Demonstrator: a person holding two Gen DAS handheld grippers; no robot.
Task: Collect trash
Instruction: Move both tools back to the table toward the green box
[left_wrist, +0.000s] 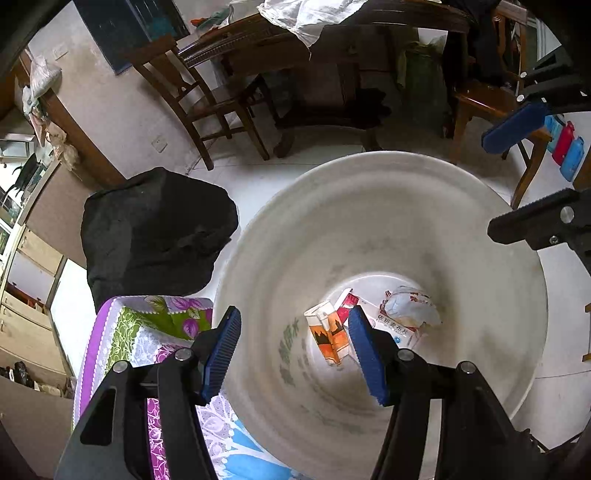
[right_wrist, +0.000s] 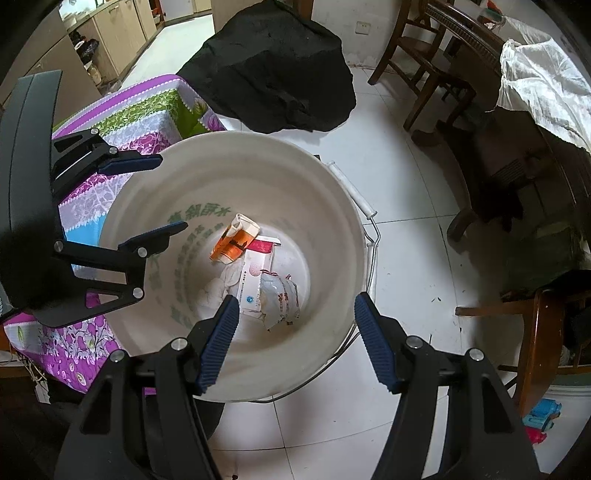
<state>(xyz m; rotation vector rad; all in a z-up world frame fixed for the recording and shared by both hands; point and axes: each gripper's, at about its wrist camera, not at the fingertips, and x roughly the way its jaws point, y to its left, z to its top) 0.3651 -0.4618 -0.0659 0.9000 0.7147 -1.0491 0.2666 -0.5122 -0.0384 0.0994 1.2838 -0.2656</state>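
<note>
Now both grippers hang over the bucket (right_wrist: 343, 206) w/ nothing held. Left gripper (left_wrist: 295, 354): fingers spread wide, empty, bucket mouth straight ahead of them. Right gripper (right_wrist: 295, 341): fingers equally wide, empty, straddling the near rim.

Trash sits well beyond the fingertips, at the bucket bottom: orange carton (right_wrist: 234, 245), white box (right_wrist: 253, 273) w/ red end, crinkled wrapper (right_wrist: 280, 299), maybe a tissue wad beside them. So the step looks like a drop just finished, or a pause btwn items. Next move, prob: pull back off the bucket and look for more trash on the counter (right_wrist: 122, 118) w/ the floral cloth, just left of the left fingers.

Hard to tell: no loose trash shows on the counter or floor (right_wrist: 406, 206), and most of the counter top is cut off or behind the left gripper. Black bag (right_wrist: 273, 74) beyond the bucket – contents unseen. Print on the bucket wall and boxes is too blurred to read.
</note>
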